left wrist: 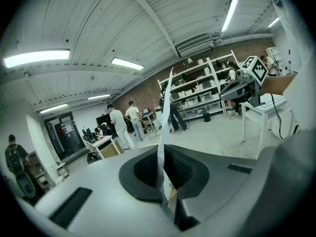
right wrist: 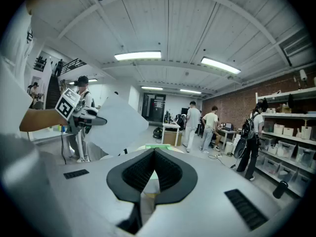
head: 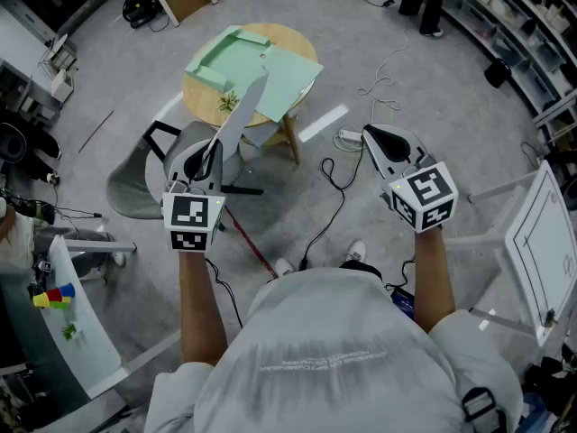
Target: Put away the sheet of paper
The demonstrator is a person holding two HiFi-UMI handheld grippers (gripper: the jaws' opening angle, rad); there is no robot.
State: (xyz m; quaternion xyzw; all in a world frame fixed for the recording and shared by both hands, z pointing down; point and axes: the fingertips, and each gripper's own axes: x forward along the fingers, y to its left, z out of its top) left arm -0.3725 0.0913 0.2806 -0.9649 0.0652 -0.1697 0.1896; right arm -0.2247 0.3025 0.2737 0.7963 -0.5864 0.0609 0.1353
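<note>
One held sheet (head: 236, 124), round table (head: 196, 96), grey chair (head: 131, 188)

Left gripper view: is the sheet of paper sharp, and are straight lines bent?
In the left gripper view the sheet of paper shows edge-on, soft near the jaws; ceiling beams bow from the wide lens; the ceiling lamp glares white. In the head view it is sharp, evenly lit.

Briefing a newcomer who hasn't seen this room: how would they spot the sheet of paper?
Find the round wooden table. Just before it, the left gripper is shut on the sheet of paper. It is white and stands up on edge, unlike the green folder lying flat on the table.
</note>
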